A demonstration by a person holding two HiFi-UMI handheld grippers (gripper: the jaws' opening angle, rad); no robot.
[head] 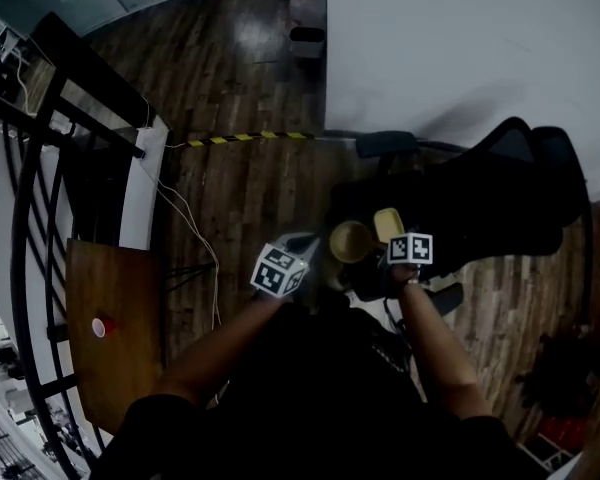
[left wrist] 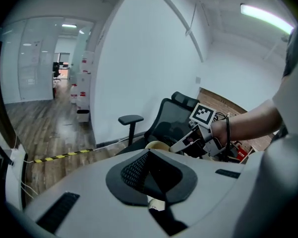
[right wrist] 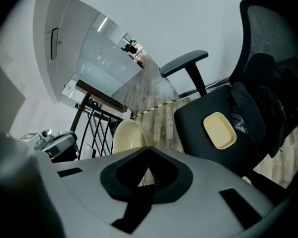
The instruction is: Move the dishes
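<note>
cream bowl [right wrist: 127, 137], rim in right gripper [right wrist: 148, 151] jaws

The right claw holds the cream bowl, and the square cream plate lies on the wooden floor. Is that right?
No. The square cream plate lies on the seat of the black office chair, not the floor; the right gripper view shows it. The right claw does hold the cream bowl.

The head view is dim, with glare on the floor [head: 255, 33]. A strip light [left wrist: 265, 15] shines overhead. The gripper views bulge and their corners are vignetted.
</note>
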